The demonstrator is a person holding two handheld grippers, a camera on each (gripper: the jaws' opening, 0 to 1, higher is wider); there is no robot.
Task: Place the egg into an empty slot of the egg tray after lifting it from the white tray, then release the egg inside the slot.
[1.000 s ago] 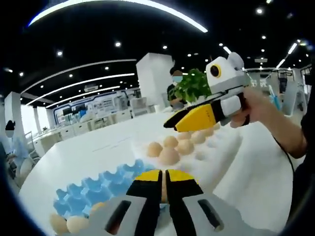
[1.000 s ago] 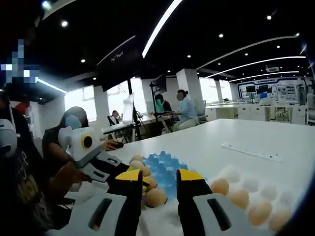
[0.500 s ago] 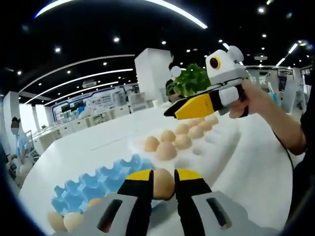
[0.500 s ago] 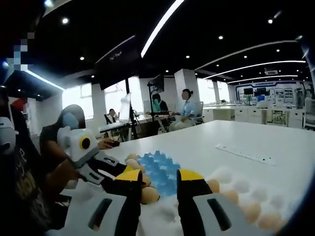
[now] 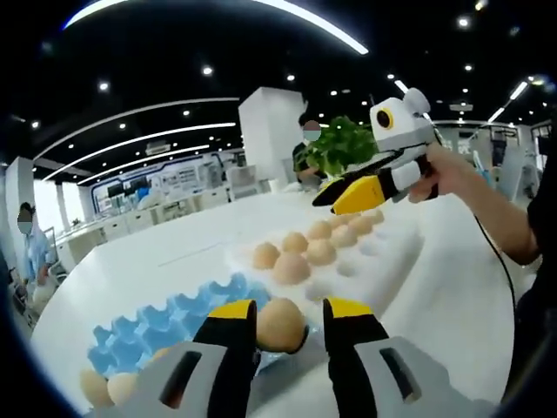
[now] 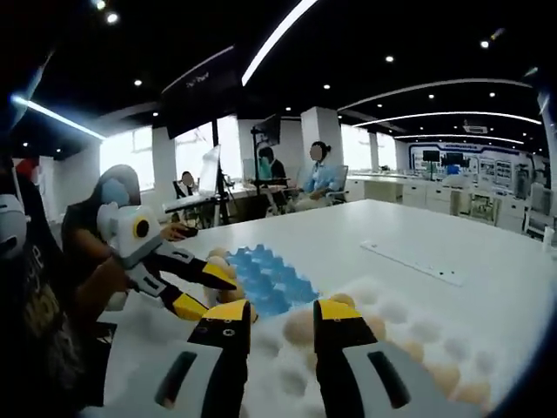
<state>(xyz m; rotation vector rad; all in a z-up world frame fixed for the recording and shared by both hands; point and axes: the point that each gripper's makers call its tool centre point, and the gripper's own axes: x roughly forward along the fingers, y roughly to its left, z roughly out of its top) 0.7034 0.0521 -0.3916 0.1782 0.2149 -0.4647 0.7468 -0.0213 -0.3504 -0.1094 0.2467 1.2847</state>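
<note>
Spread apart, our left gripper (image 5: pixel 283 320) jaws are framing an egg (image 5: pixel 280 325) that is sitting between the yellow tips at the near edge of the blue egg tray (image 5: pixel 165 325); we cannot tell whether the left pad is touching it, and a gap is showing on the right side. Two more eggs (image 5: pixel 96 387) are resting in the tray's left corner. Further right, the white tray (image 5: pixel 383 261) is carrying a cluster of eggs (image 5: pixel 305 248), and our right gripper (image 5: pixel 348 193), held in a hand (image 5: pixel 448 174), is hovering above its far end. In the right gripper view, the left gripper (image 6: pixel 209 292) is sitting open at the blue tray (image 6: pixel 265 279), while our right gripper (image 6: pixel 283 322) jaws are standing apart over the white tray (image 6: pixel 418 331), holding nothing.
</note>
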